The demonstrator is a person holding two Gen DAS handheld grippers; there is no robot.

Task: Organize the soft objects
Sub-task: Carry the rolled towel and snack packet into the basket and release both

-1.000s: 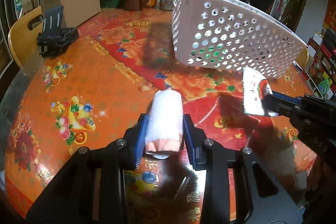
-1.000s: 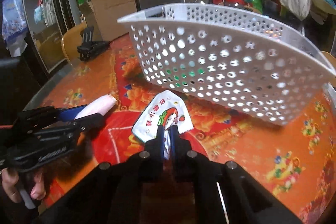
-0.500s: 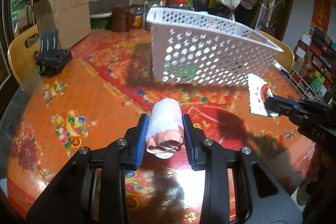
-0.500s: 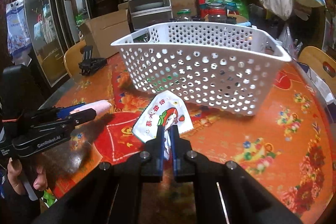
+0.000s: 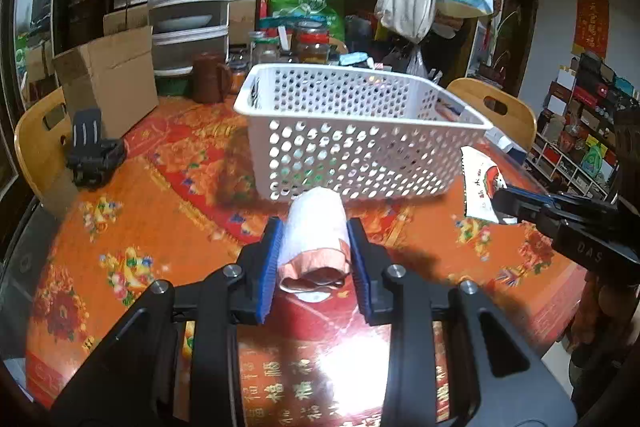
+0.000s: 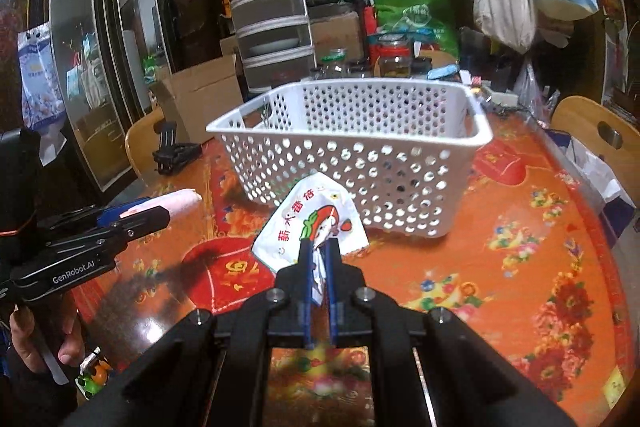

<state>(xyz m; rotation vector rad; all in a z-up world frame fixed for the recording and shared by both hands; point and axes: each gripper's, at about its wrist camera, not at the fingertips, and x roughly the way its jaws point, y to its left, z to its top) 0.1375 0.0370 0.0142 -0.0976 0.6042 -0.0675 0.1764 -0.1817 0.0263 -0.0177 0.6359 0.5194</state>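
My left gripper (image 5: 314, 227) is shut on a rolled white and pink towel (image 5: 314, 227), held above the orange tablecloth in front of the white perforated basket (image 5: 352, 147). The right gripper (image 6: 318, 247) is shut on a flat white snack packet (image 6: 316, 223) with red print, also lifted just short of the basket (image 6: 360, 163). In the left wrist view the packet (image 5: 478, 187) hangs at the right, pinched by the right gripper (image 5: 500, 197). In the right wrist view the left gripper (image 6: 160, 209) with the towel (image 6: 182, 199) shows at the left, a hand (image 6: 44, 339) on its handle.
A black stand (image 5: 94, 155) lies on the table's left part beside a cardboard box (image 5: 108, 79). Jars and a brown jug (image 5: 210, 77) stand behind the basket. Wooden chair backs (image 5: 502, 111) flank the round table (image 5: 120, 227).
Both grippers have risen with their loads, so the basket's rim and inside now show from above. The basket sits farther and lower in both views.
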